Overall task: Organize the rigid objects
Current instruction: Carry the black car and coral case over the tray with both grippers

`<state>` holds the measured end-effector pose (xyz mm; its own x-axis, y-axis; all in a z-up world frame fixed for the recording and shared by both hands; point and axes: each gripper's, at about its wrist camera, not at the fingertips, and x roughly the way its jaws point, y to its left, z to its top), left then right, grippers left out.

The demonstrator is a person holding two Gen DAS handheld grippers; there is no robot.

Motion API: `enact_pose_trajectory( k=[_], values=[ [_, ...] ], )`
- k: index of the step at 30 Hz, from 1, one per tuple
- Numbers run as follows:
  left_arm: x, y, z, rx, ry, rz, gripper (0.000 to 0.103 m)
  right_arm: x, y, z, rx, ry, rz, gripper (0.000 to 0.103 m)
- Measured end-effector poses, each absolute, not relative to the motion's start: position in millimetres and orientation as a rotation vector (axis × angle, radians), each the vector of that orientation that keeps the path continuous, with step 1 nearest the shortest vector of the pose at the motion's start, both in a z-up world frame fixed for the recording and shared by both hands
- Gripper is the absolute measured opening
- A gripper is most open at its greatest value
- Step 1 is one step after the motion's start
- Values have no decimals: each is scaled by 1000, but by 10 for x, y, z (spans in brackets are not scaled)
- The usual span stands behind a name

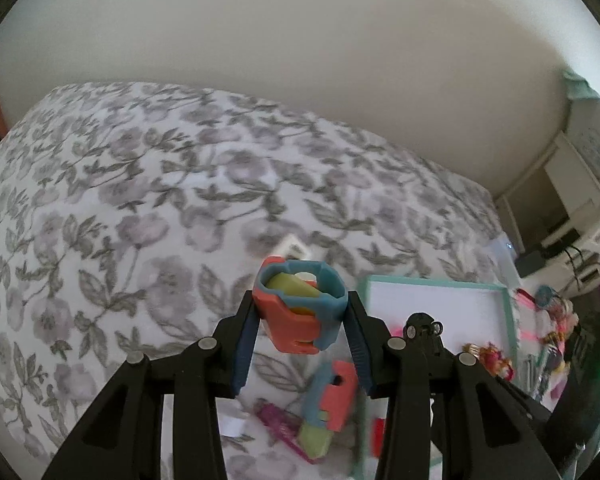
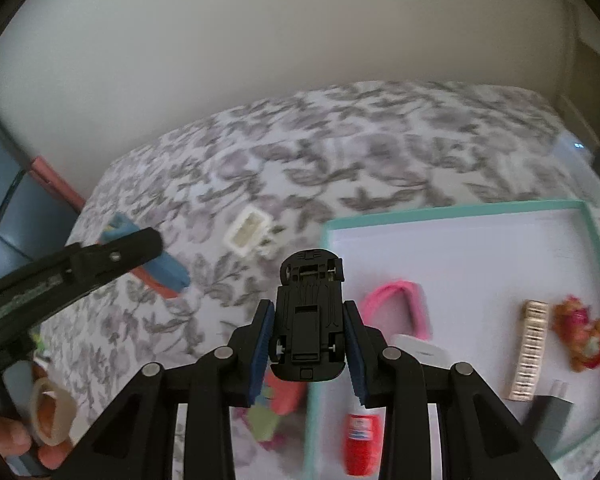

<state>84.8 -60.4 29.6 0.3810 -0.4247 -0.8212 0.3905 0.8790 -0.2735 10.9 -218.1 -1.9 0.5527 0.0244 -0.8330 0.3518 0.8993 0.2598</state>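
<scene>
Both grippers (image 1: 300,320) (image 2: 310,336) hold toys; no legible writing.

This is a bedroom in a home. A bed (image 1: 148,200) under a grey floral cover fills most of both views and stands against a plain cream wall (image 1: 300,40). Small toys and trinkets lie scattered on it around a teal-rimmed tray (image 2: 592,240), and white shelving (image 1: 572,184) stands in the far corner.

The right gripper (image 2: 309,334) clamps a black plastic toy car (image 2: 309,316), underside up, above the floral bedsheet (image 2: 380,148), beside a shallow teal-rimmed white tray (image 2: 452,210) holding a red bottle (image 2: 361,442).
</scene>
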Motion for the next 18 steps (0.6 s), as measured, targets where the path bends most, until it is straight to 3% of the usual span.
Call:
enact_pose_trajectory(
  k=[12,18],
  values=[
    [265,-1301,368,107,1066,-722,44,-500,-2823,96,542,943,-393,36],
    [33,-1542,118,141,1182,-803,44,-748,-3001,57,587,962,-453,36]
  ],
)
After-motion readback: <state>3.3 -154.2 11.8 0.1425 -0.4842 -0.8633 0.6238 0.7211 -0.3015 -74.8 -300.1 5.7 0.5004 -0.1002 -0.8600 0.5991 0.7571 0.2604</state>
